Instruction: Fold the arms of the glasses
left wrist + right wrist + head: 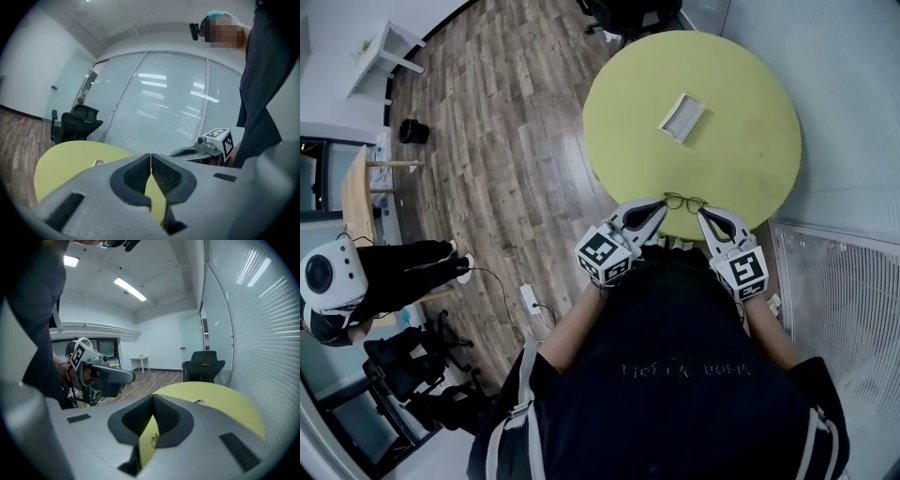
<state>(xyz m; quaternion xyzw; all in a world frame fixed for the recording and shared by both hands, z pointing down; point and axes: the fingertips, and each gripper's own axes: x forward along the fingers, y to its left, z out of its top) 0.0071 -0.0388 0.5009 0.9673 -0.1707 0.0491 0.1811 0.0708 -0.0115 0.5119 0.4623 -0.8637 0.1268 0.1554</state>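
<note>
A pair of thin-framed glasses (684,202) lies on the round yellow-green table (741,159), close to its near edge. My left gripper (659,211) is shut and empty, its tip just left of the glasses. My right gripper (704,217) is shut too, its tip just right of them and nearer to me. In the left gripper view the jaws (150,157) meet at the tip with only table showing below. In the right gripper view the jaws (153,399) also touch, and the glasses (153,440) show small through the gap beneath them.
A small white tray (682,116) lies further out on the table. A black office chair (619,14) stands beyond the far edge. A frosted glass wall (844,112) and a white grille (839,291) close off the right. A person (403,267) stands on the wood floor at left.
</note>
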